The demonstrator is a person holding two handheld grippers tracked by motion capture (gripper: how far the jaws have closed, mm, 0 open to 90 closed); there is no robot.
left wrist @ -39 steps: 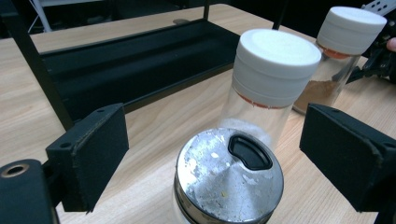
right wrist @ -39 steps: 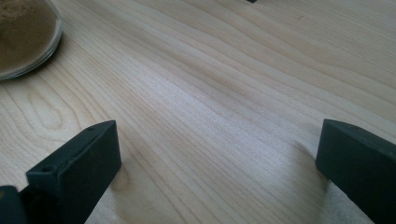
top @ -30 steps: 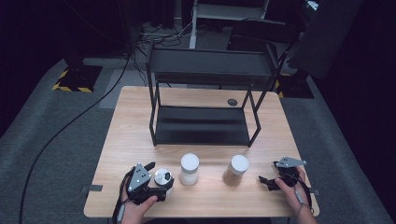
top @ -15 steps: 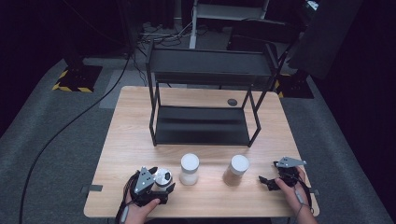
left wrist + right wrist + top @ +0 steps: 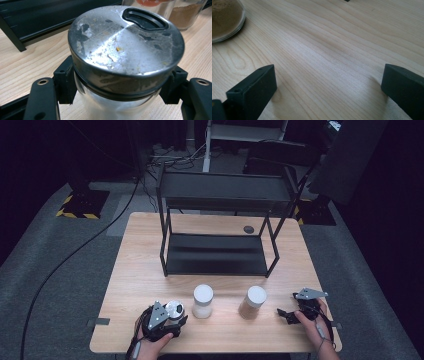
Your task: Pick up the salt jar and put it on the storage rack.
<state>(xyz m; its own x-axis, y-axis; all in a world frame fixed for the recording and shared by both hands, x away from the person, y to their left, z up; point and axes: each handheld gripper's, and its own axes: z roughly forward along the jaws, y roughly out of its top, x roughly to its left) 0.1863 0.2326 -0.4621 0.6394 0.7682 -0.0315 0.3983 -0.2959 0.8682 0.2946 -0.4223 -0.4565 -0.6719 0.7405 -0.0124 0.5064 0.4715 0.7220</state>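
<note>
A glass jar with a scuffed metal lid stands near the table's front left, and my left gripper is shut on its body just under the lid, a jaw on each side. That metal-lidded jar pokes out past the gripper in the high view. A white-lidded jar of pale powder and a white-lidded jar of brown powder stand mid-front. My right gripper rests low over the wood at the front right, open with bare table between its jaws; the brown jar's base lies off to its left.
A black two-tier metal shelf rack stands at the back middle of the wooden table. A small dark disc lies behind it. Cables run over the grey floor at left.
My left gripper with the metal-lidded jar has shifted slightly right and toward the front edge. The right gripper and the other two jars have stayed put.
</note>
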